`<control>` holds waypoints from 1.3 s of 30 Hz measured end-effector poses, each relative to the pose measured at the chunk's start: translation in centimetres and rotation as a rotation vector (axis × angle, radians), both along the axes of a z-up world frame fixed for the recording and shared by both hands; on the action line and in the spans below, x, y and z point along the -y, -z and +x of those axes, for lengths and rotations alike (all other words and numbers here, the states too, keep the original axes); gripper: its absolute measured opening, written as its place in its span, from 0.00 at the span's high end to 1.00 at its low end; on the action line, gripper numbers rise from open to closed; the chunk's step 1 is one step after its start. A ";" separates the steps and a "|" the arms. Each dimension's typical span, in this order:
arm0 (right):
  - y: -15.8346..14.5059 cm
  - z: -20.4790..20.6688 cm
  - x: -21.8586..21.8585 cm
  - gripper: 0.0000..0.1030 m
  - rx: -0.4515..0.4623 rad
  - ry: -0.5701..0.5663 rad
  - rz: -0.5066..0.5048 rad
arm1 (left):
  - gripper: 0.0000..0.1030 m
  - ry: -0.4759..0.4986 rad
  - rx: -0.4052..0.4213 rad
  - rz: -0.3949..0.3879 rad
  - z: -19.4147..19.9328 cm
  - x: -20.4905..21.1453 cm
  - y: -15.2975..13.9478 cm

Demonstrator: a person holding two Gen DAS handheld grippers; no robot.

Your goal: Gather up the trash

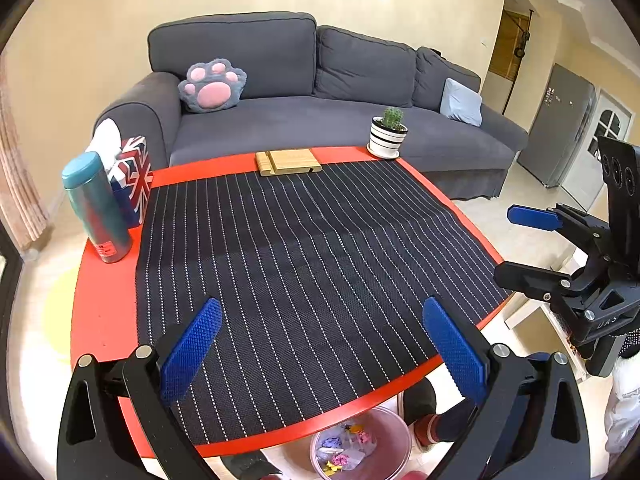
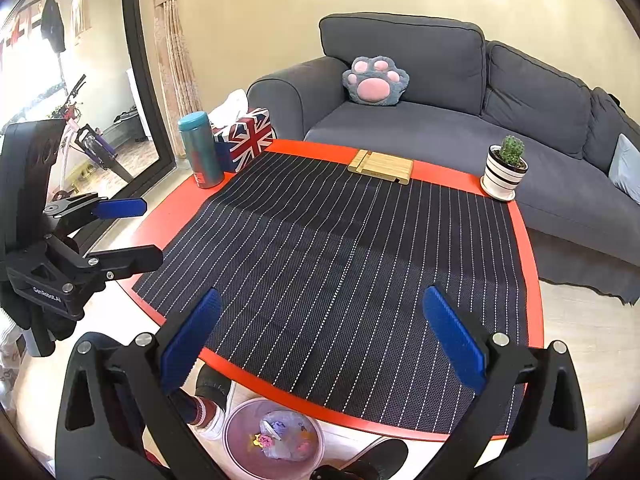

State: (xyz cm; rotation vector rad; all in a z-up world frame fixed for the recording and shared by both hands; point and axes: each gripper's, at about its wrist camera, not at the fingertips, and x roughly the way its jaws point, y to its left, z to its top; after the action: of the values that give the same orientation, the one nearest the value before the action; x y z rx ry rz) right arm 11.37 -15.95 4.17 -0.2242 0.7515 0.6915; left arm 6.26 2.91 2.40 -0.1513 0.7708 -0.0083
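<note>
Trash sits in bin [image 2: 273, 438] on floor under desk [image 2: 168, 216] edge, below both wide-open, empty jaws.
Colourful crumpled scraps [image 1: 345, 446], pink translucent bin.

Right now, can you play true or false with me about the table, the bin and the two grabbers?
1. The cactus pot stands on the red table. True.
2. The left gripper is squeezing a paper scrap. False: its jaws are wide apart and empty.
3. The bin on the floor has colourful scraps in it. True.
4. The teal bottle lies on its side. False: it stands upright, next to the flag tissue box.
5. The right gripper is open. True.
6. Crumpled trash sits on the striped mat. False: no trash shows on it.
</note>
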 end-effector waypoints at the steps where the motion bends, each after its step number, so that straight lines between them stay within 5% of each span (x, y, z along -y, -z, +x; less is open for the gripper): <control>1: 0.0 0.0 0.0 0.04 0.000 0.000 -0.001 | 0.06 0.001 0.000 0.000 0.1 0.0 0.0; 39: 0.6 -0.1 -0.1 0.04 -0.014 -0.001 0.005 | 0.06 0.015 -0.005 0.014 0.2 0.5 0.3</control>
State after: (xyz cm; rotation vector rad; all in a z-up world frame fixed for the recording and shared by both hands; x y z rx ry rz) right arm 11.27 -15.82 3.56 -0.2153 0.7625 0.6970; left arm 6.48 2.38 2.15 -0.1318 0.7767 -0.0167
